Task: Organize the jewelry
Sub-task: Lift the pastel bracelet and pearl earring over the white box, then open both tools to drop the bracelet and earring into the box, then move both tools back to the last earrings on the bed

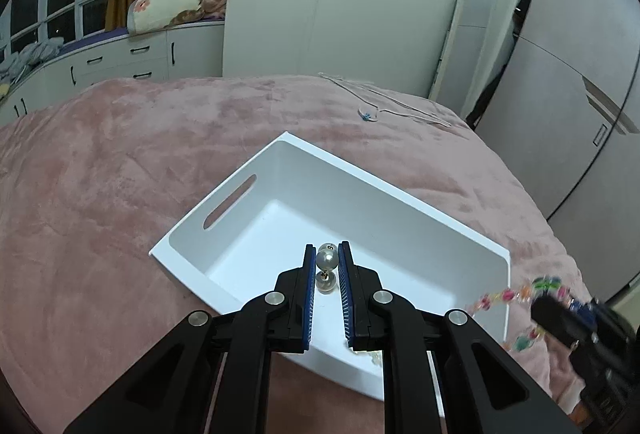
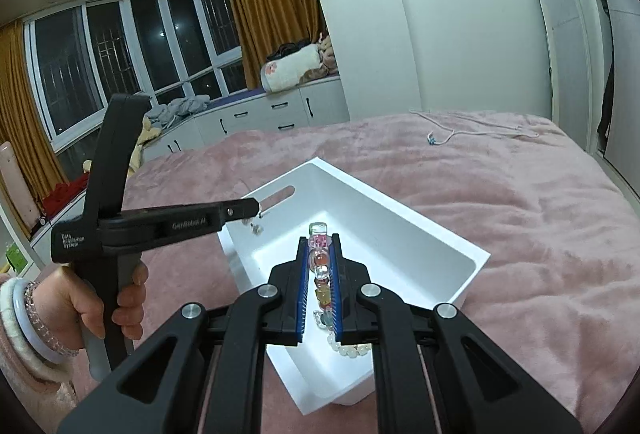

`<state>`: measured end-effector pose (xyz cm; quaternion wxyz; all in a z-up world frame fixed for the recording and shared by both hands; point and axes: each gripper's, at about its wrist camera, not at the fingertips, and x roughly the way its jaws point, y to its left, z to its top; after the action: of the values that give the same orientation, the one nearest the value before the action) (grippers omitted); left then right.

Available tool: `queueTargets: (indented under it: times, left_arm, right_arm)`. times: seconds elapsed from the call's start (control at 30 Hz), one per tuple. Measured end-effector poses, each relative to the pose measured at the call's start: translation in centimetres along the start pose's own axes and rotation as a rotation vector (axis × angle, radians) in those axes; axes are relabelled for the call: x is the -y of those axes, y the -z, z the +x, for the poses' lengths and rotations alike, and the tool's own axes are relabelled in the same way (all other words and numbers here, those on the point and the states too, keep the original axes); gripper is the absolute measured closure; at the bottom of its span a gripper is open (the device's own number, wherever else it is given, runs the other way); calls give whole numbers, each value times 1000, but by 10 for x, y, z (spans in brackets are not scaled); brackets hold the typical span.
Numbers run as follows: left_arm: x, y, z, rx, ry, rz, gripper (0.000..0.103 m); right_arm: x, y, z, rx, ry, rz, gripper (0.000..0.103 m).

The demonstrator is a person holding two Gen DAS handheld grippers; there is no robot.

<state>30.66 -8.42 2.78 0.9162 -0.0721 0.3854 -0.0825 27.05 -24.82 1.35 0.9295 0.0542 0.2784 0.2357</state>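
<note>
A white box (image 1: 440, 226) with a slot handle lies on the pink blanket; it also shows in the right wrist view (image 2: 404, 222). My left gripper (image 1: 327, 254) is shut on a pearl earring (image 1: 326, 261) and holds it over the box's near-left part. It shows from the side in the right wrist view (image 2: 256, 211), the earring (image 2: 257, 228) dangling. My right gripper (image 2: 320, 246) is shut on a colourful bead bracelet (image 2: 321, 266) over the box's near end; the bracelet also shows in the left wrist view (image 1: 516, 294). A white bead bracelet (image 2: 352, 349) lies inside the box.
A thin cord necklace (image 1: 400, 105) with a blue charm lies on the far side of the blanket (image 1: 120, 173); it also shows in the right wrist view (image 2: 472, 131). White cabinets, a window seat and a wardrobe stand beyond the bed.
</note>
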Motion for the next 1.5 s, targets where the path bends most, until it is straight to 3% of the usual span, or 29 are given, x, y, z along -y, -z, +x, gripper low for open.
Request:
queueTargets:
  times: [0.33,0.6,0.63,0.7,0.77,0.87,0.97,1.0,1.2,1.4,1.5]
  left_arm:
    - [-5,2,34,-49,-28,-8,87]
    - [-3,11,46,-78,4,8,84]
    - [-4,12,46,-77,7,4,80]
    - [-7,13,44,-66,20,-3,70]
    - [-10,13,40,-47,20,-2,60]
    - [-14,14,32,-24,12,16,53]
    - [-24,12,22,-4,-9,26,49]
    - [-30,12,17,4,-10,19,48]
    - [-73,18,-19,50,-34,-42,46]
    - [-113,45,-78,101,-41,-69,32]
    - [-126,68,-113,141,-86,-33,23]
  right_arm:
    - [2,6,32,-74,42,-9,93]
    - [8,14,49,-138,79,29,89]
    - [9,15,50,-142,77,36,86]
    - [8,15,50,-143,89,43,61]
    - [5,16,48,-137,98,28,47]
    - [-2,16,48,-136,107,-10,45]
    - [-10,16,43,-113,109,-46,34]
    - [-12,16,41,-104,108,-54,28]
    - [-34,11,30,-46,92,-118,19]
    - [-76,13,9,44,2,-270,11]
    - [-98,16,5,65,-45,-345,9]
